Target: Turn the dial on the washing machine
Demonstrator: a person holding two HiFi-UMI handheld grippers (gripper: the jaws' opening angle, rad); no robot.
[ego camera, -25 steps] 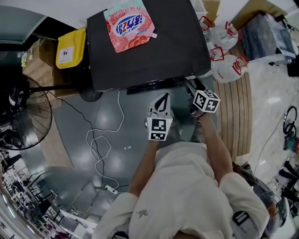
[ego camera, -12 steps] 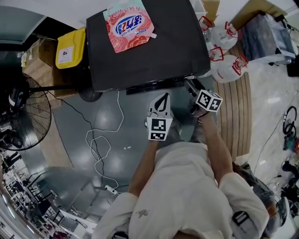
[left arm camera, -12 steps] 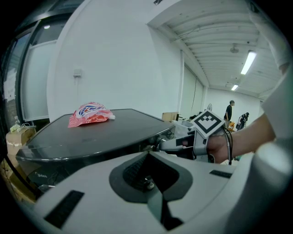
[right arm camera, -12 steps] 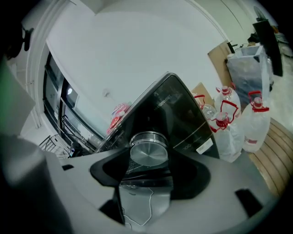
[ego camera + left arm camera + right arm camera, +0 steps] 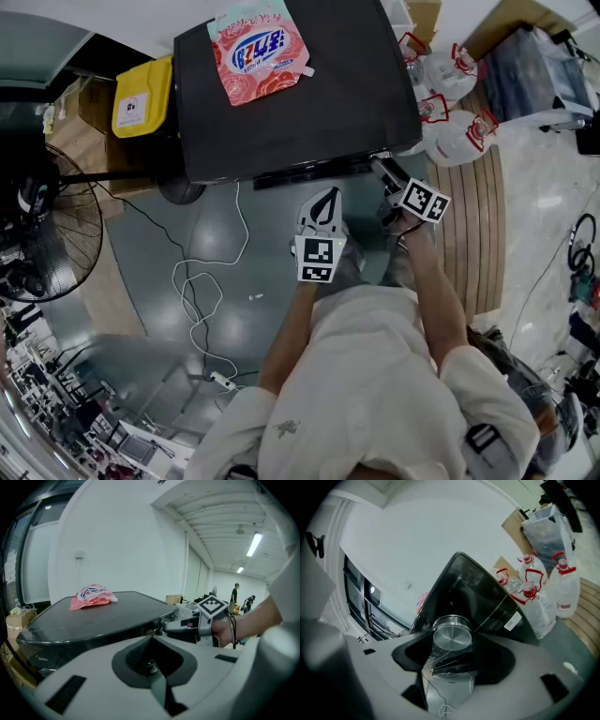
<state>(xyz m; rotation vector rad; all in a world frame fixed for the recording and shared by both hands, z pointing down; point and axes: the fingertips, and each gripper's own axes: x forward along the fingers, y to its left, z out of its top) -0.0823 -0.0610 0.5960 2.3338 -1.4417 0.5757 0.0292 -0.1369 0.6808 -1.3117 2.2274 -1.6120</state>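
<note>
In the head view, a black, flat-topped washing machine point(image 5: 309, 112) fills the upper centre of the frame, with a pink and red detergent pouch point(image 5: 261, 47) lying at its far edge and a yellow plastic bin point(image 5: 142, 97) just left of it. A black standing fan point(image 5: 42, 234) is at the left edge, a white cable point(image 5: 202, 281) loops over the grey floor, and clear water jugs with red handles point(image 5: 450, 103) stand to the upper right. The left gripper point(image 5: 325, 208) hangs below the machine's front edge, apart from it. The right gripper point(image 5: 386, 173) reaches to the machine's front right corner, where the dial itself cannot be made out. In the left gripper view, the left gripper point(image 5: 151, 644) has its jaws pressed together with nothing between them. Beyond it are the machine's top point(image 5: 108, 613) and the pouch point(image 5: 91, 596). The right gripper point(image 5: 187, 626) and the hand point(image 5: 232, 630) holding it are at centre right, at the machine's edge. In the right gripper view, the frame is tilted, and the right gripper point(image 5: 451, 645) pinches a round brushed-silver dial point(image 5: 450, 637) at lower centre, one jaw on each side of it. The dial sits on the machine's dark glossy front panel point(image 5: 473, 592), with the jugs point(image 5: 534, 592) at the right.
</note>
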